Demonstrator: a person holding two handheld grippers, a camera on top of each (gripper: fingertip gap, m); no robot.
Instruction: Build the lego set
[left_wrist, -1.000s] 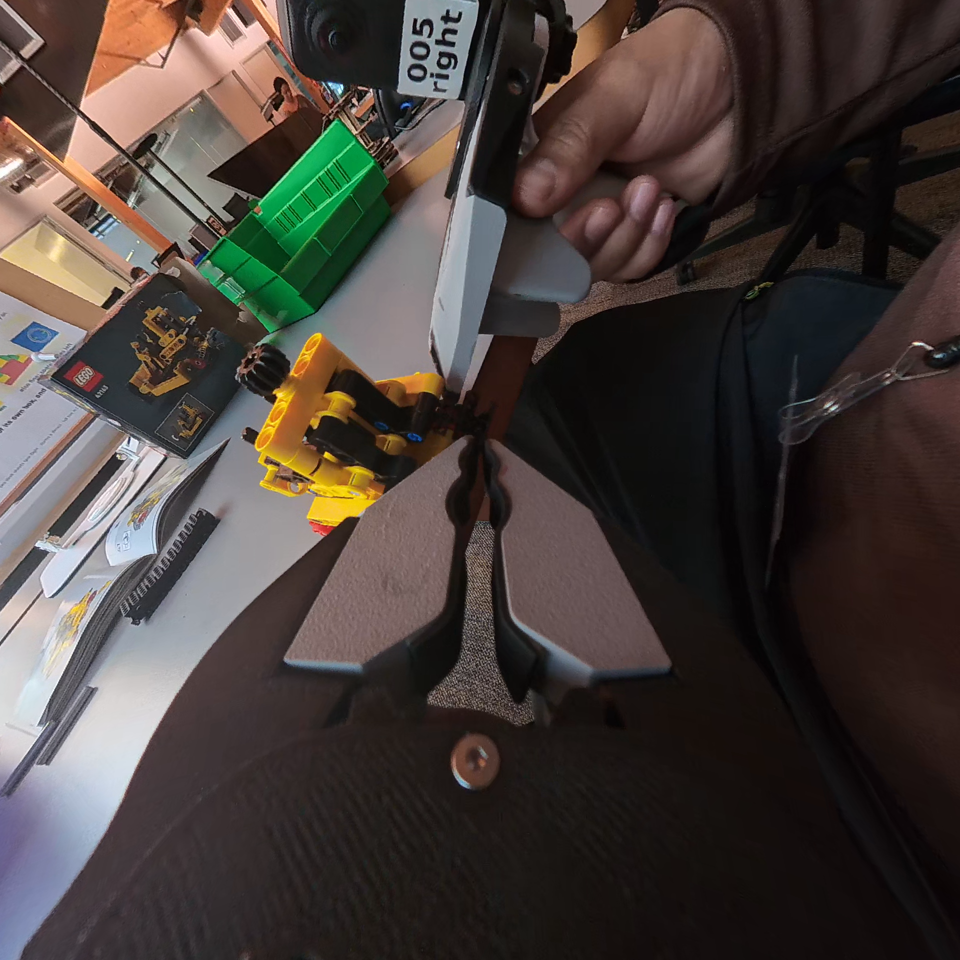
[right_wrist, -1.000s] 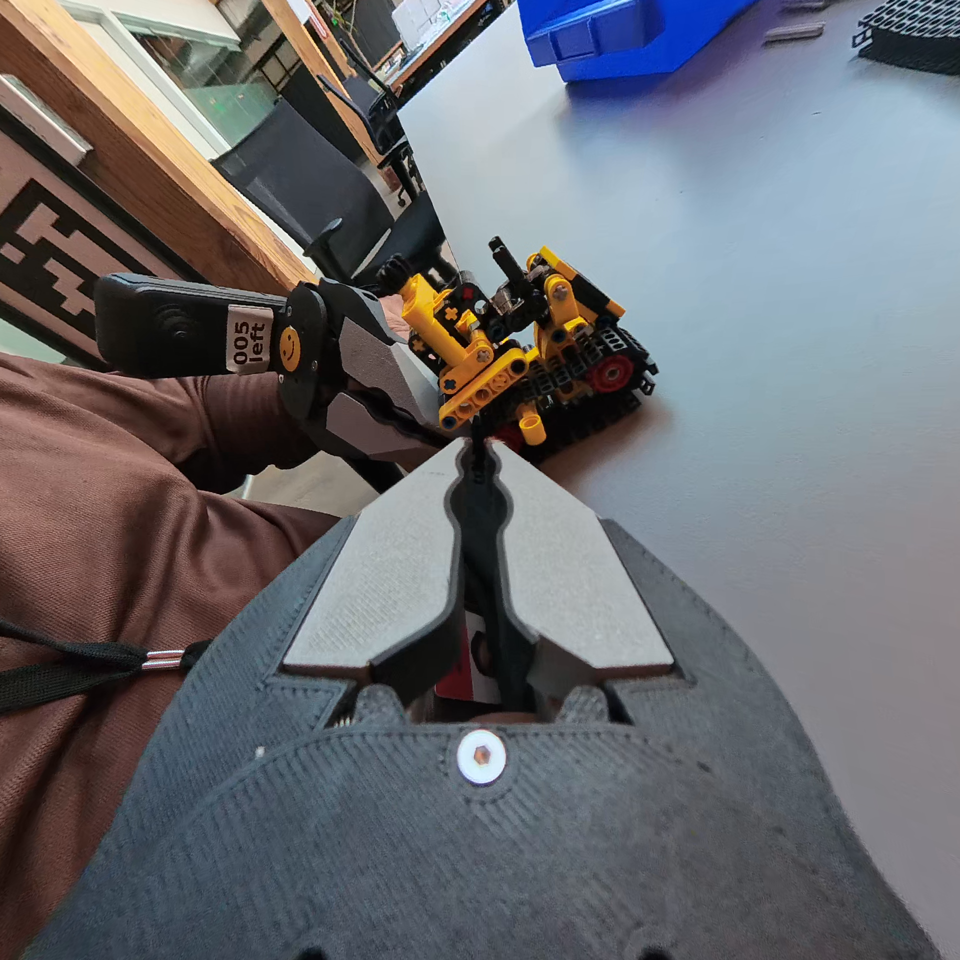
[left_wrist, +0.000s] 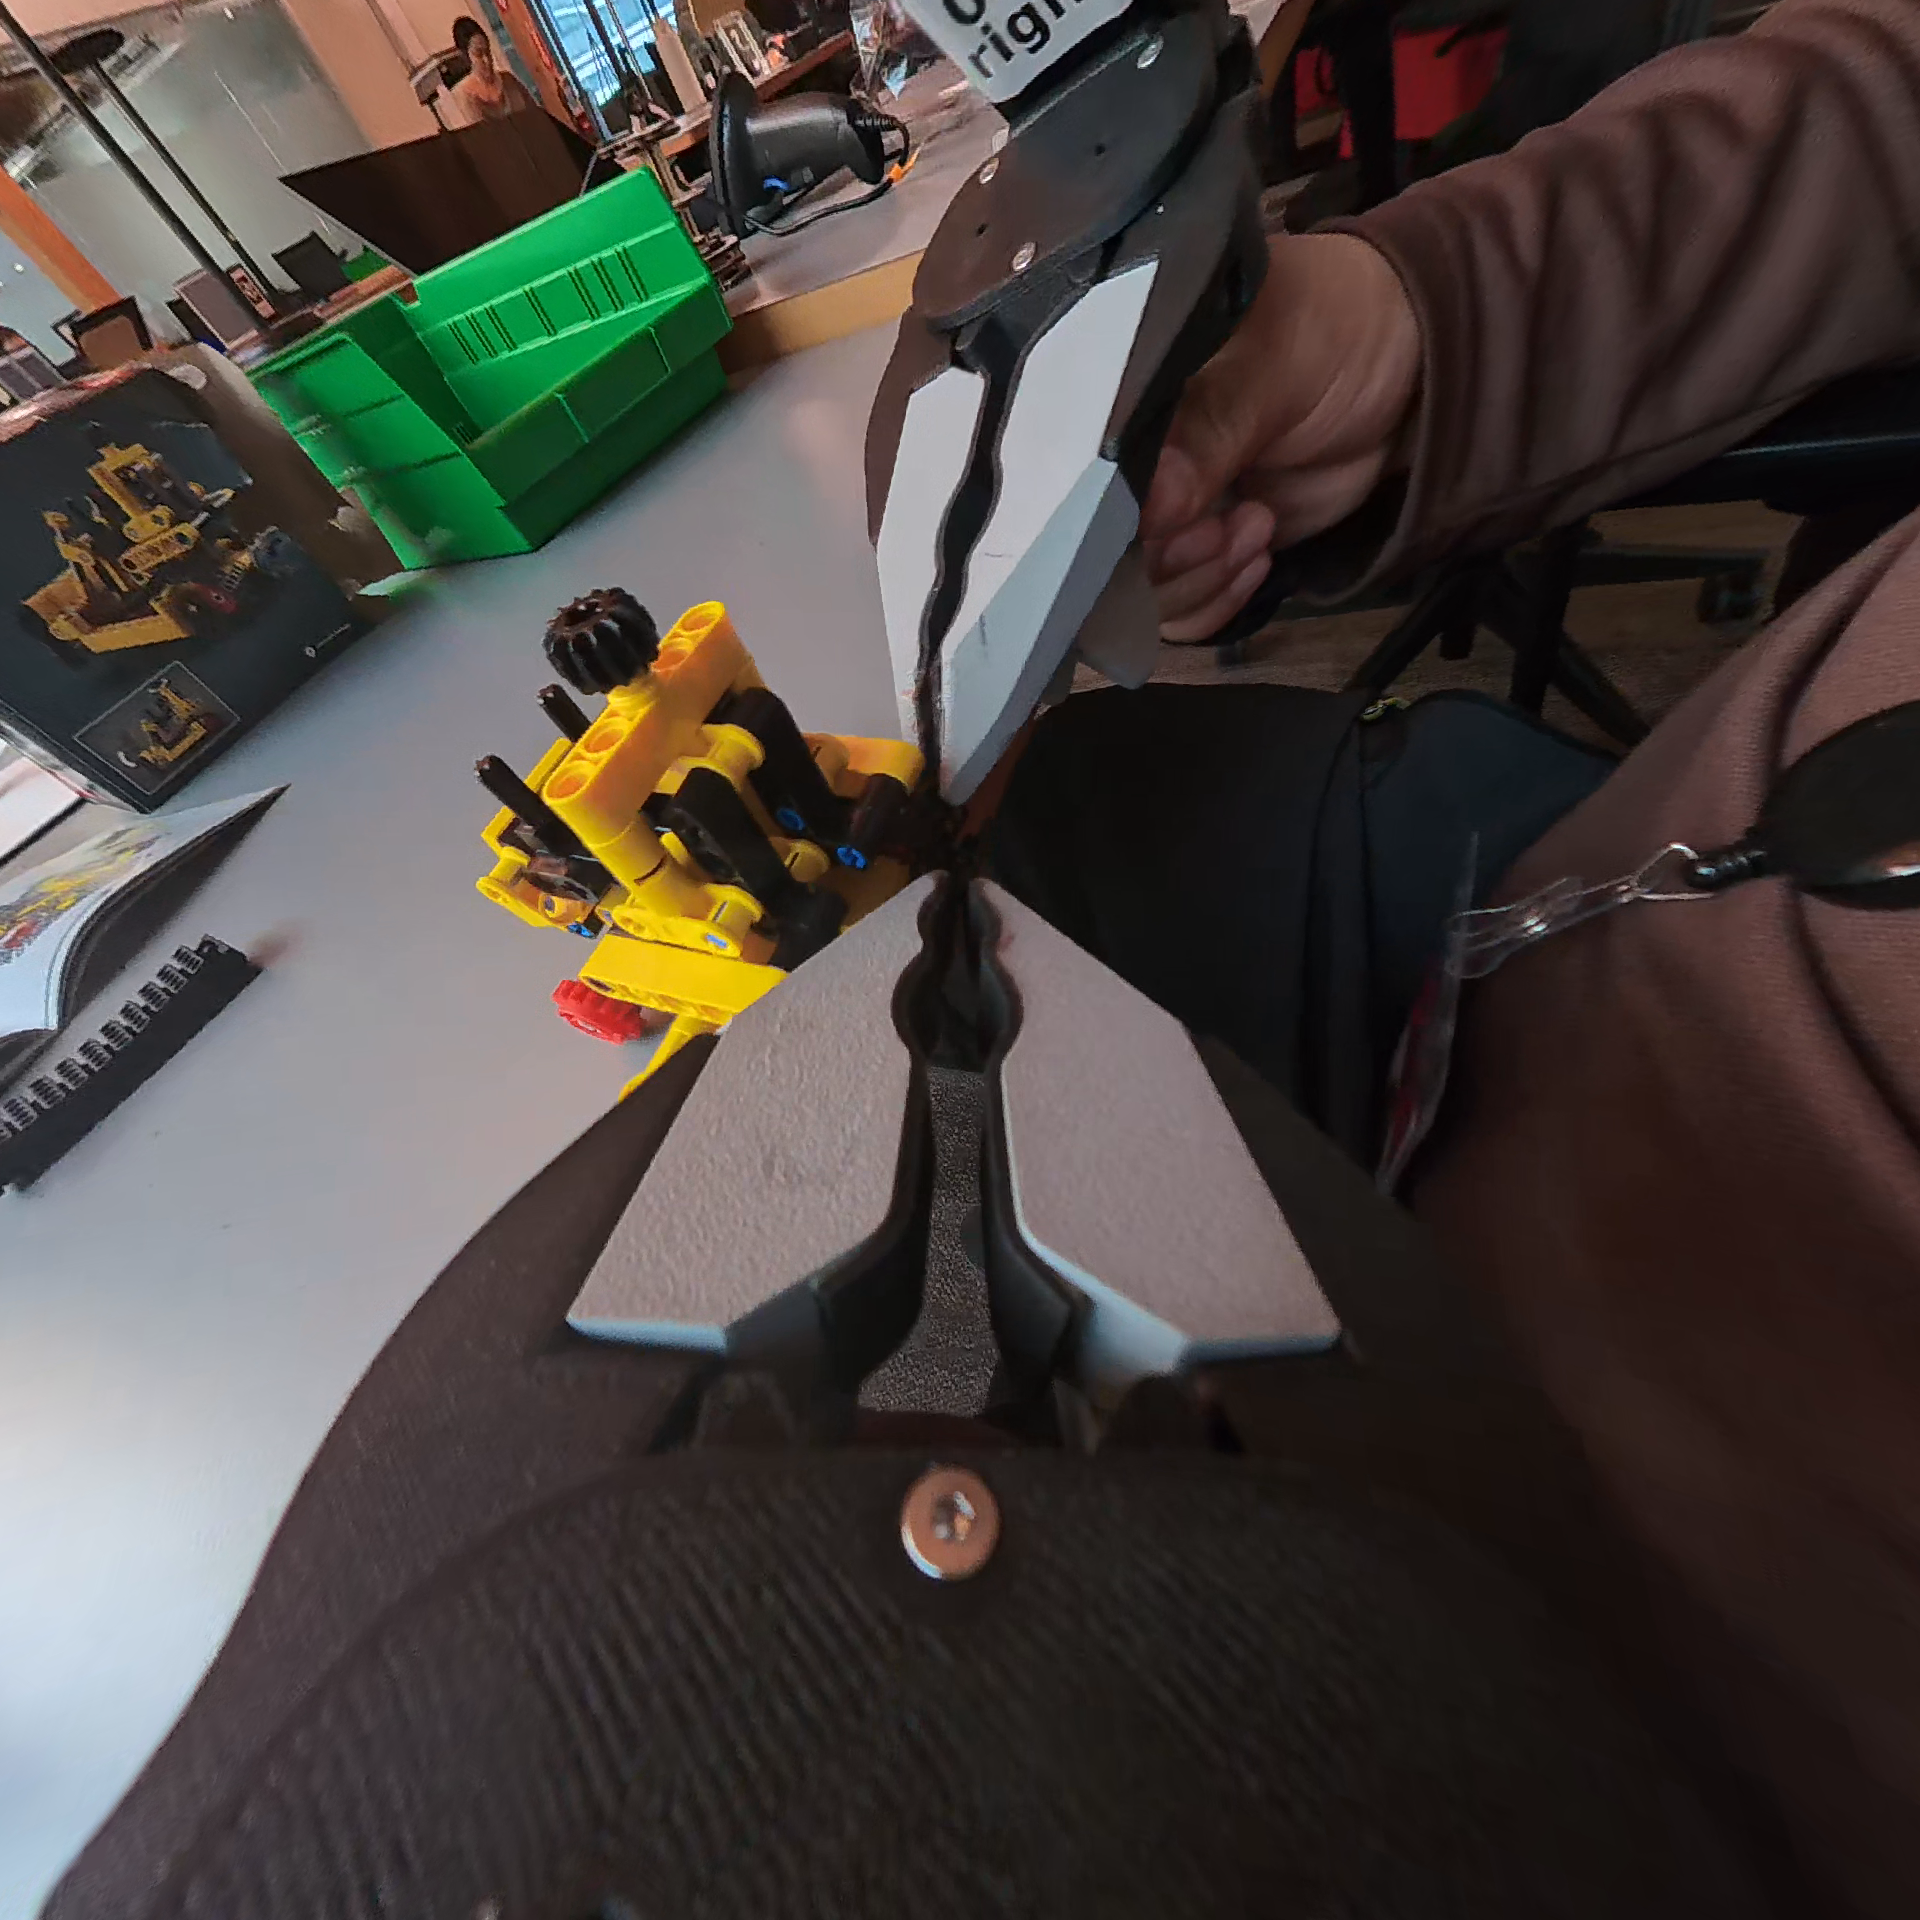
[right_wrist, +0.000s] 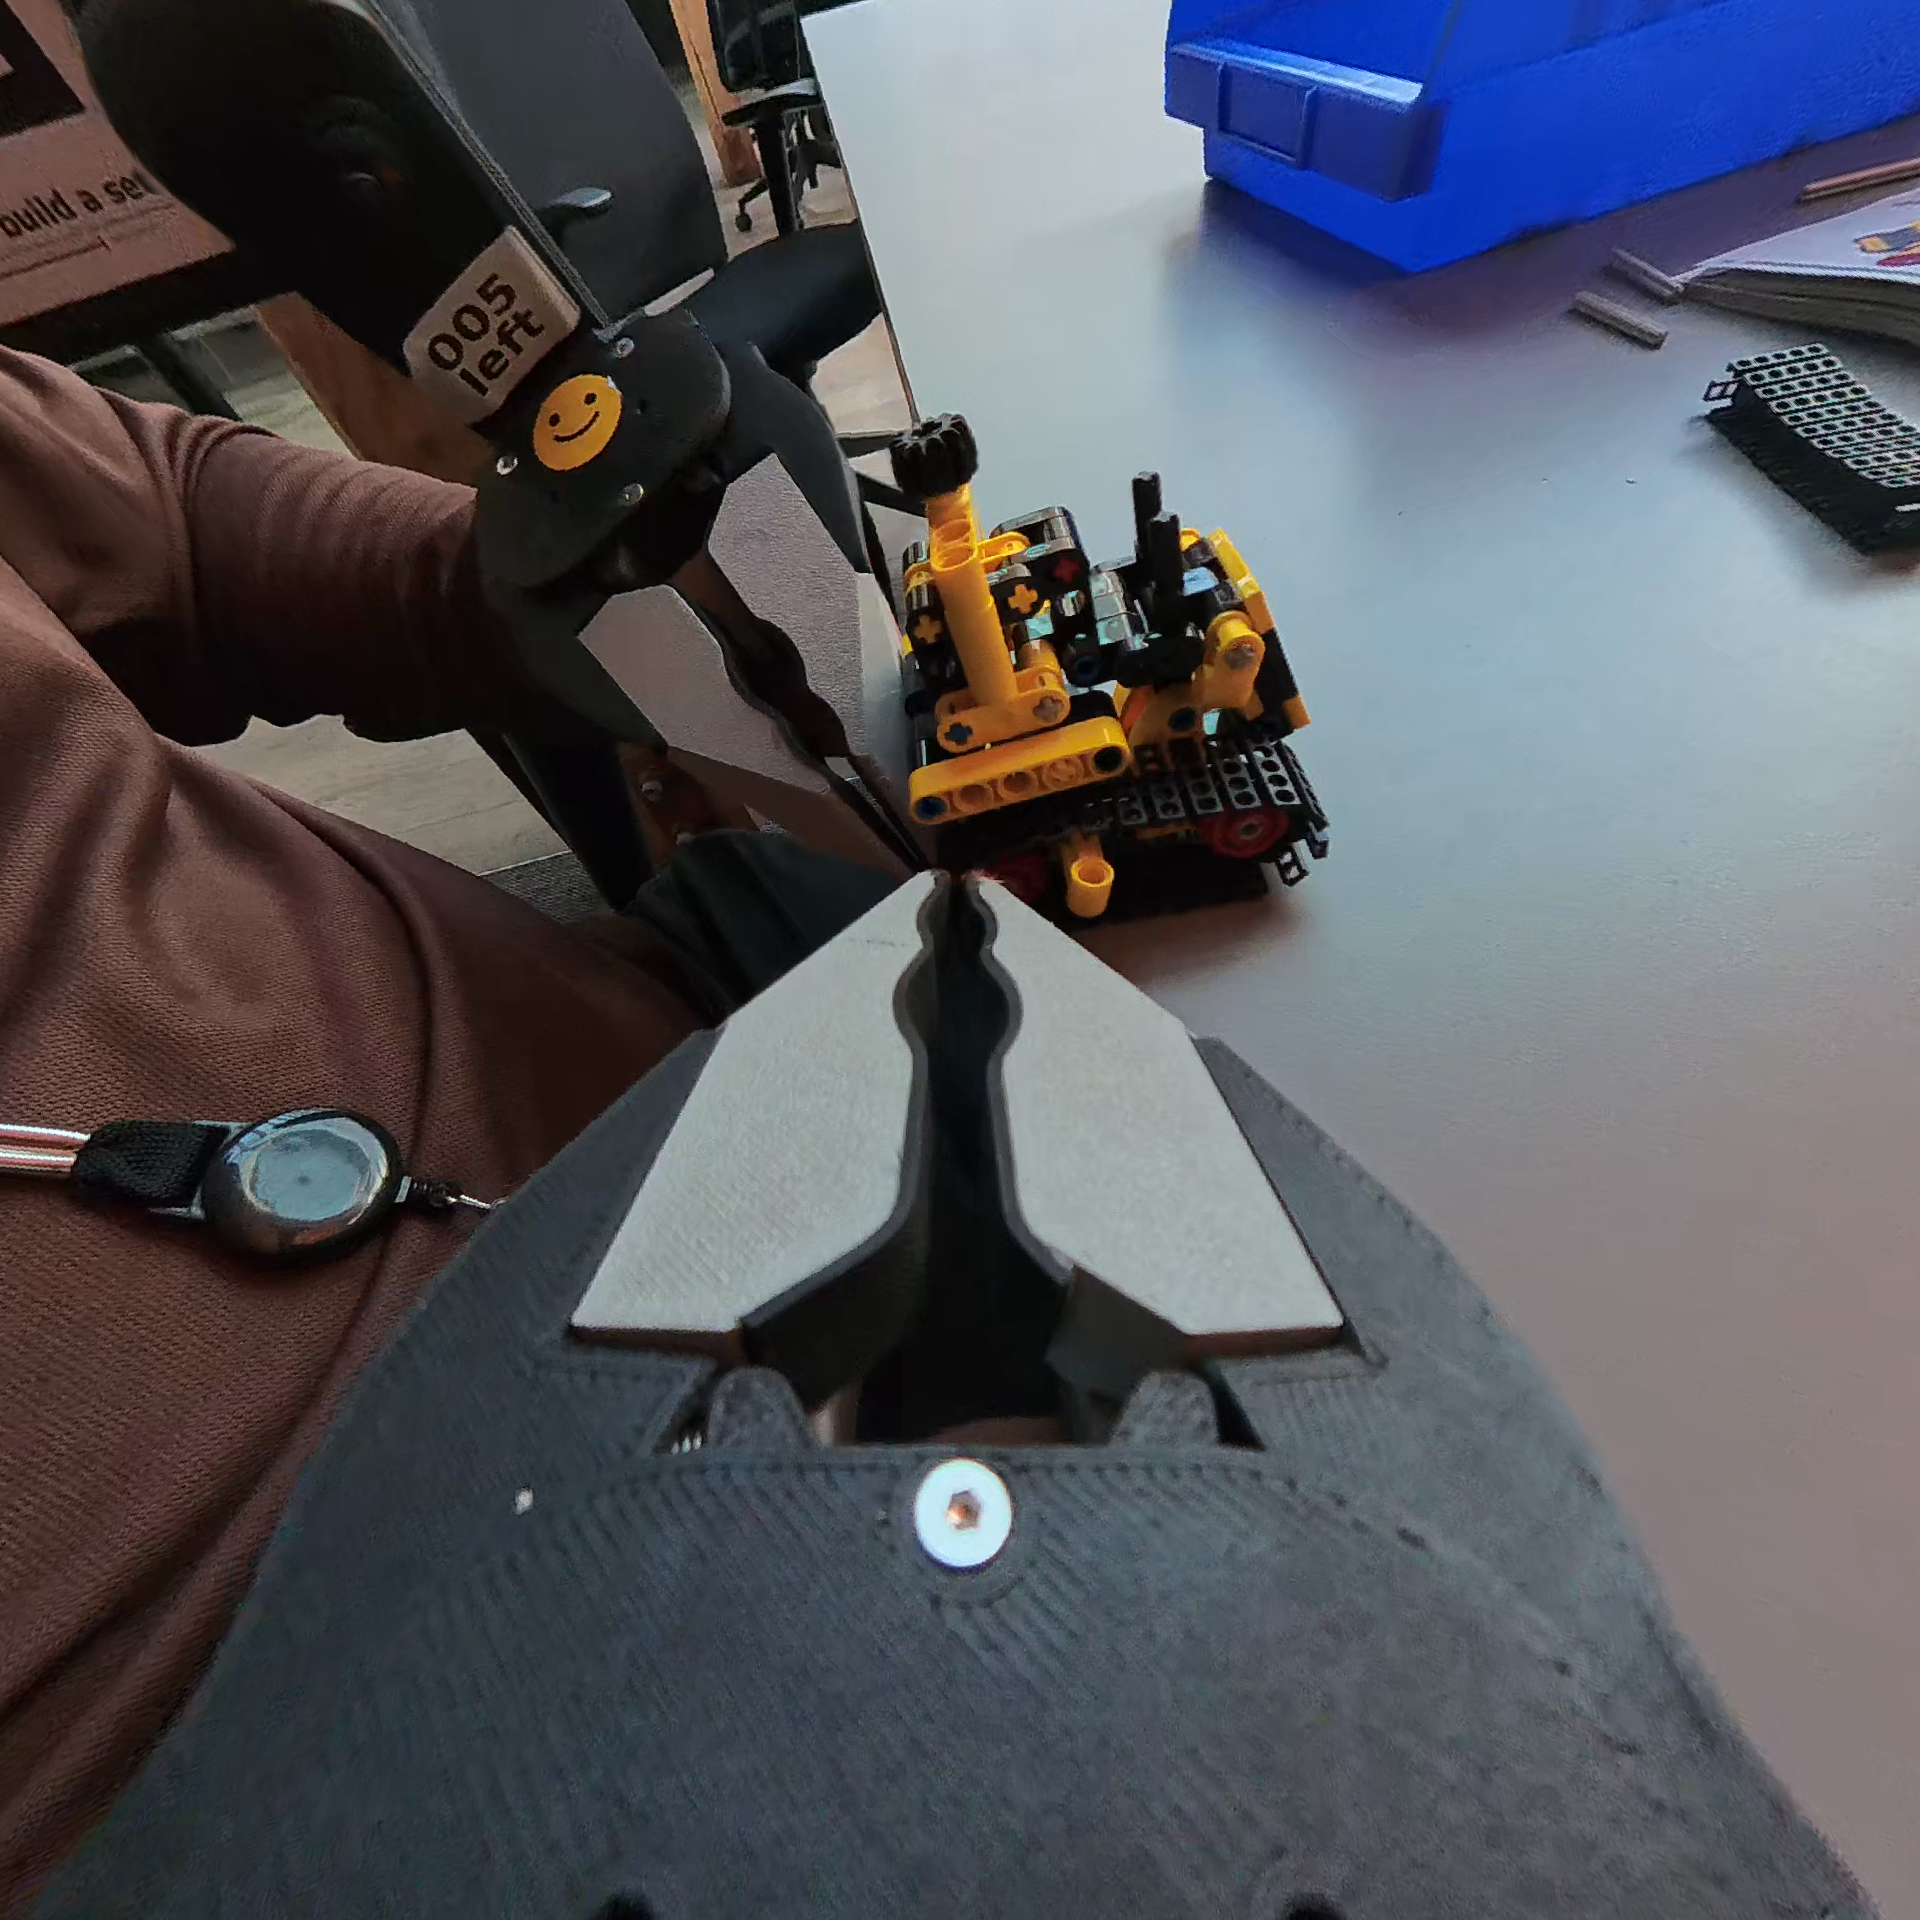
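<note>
Both grippers are meeting tip to tip just off the near edge of the table (right_wrist: 1558, 935), and there's something tiny and dark pinched right where they touch. The left gripper (left_wrist: 951, 883) is squeezed nearly closed at the tips, and the right gripper (right_wrist: 954, 881) looks the same, but honestly I can't tell which one actually owns the small black piece (left_wrist: 940, 831), or whether both do. The half-built yellow and black lego vehicle (right_wrist: 1091, 707) sits just past the tips, mid-frame in both views, right at the table's edge, with a black gear (left_wrist: 601, 646) on top of a yellow post. My worry is the handoff: the tips are over the person's lap, not over the table, so if one side lets go before the other has a proper bite, that piece drops onto dark trousers or the floor and good luck finding it. Also the model is so close to the edge that a hard push to seat a part could shove it off or pop the upright beams loose. Far off there's the black track strip (left_wrist: 114, 1049) at left of the left view, green bins (left_wrist: 540, 364) upper left, and a blue bin (right_wrist: 1507, 114) upper right of the right view.
</note>
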